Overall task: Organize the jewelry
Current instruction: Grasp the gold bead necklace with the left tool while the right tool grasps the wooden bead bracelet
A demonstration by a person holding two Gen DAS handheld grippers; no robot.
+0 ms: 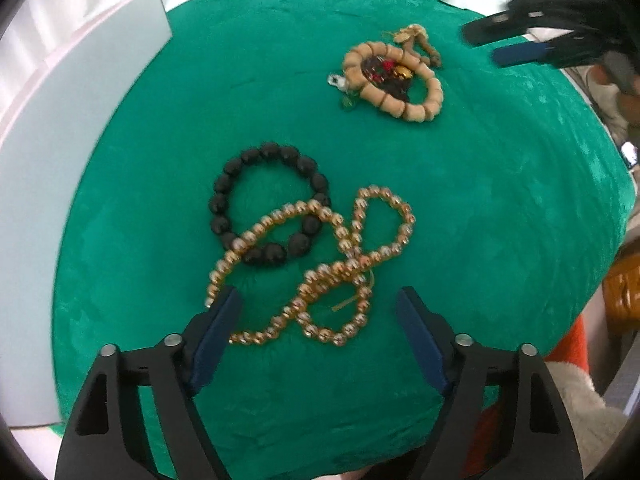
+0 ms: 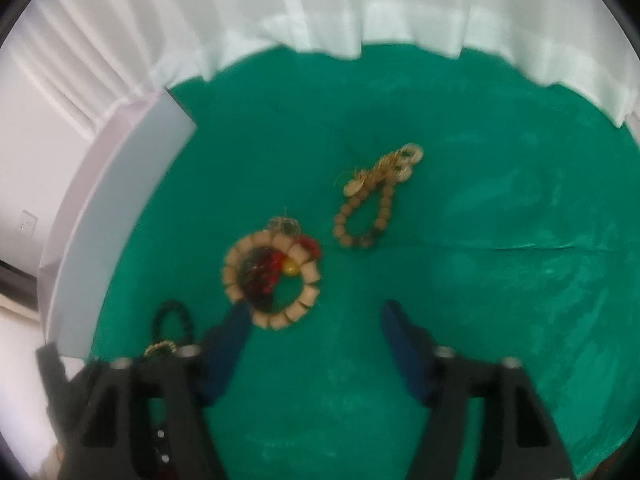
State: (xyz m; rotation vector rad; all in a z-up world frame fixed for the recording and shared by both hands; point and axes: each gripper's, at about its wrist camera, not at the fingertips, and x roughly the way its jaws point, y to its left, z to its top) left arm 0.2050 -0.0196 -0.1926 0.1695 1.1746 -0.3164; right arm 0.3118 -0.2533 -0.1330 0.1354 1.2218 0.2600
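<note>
A long gold bead necklace (image 1: 320, 270) lies looped on the green cloth (image 1: 500, 220), partly over a black bead bracelet (image 1: 219, 200). My left gripper (image 1: 318, 296) stands open just above the cloth, its fingers either side of the necklace's near loops without pressing on them. Farther back lies a tan wooden bracelet (image 1: 434, 88) with dark red and yellow pieces inside it, and a small brown bead bracelet (image 1: 430, 48) behind. My right gripper (image 2: 315, 307) is open; its left finger is next to the near rim of the tan bracelet (image 2: 230, 276). Nothing is held.
A white box wall (image 1: 80, 200) stands along the cloth's left side. White curtains (image 2: 320, 8) hang behind. The small brown bracelet (image 2: 340, 224) lies apart at mid cloth. The right gripper (image 1: 486, 46) shows at the left view's upper right. Orange and beige fabric (image 1: 572, 380) lies off the right edge.
</note>
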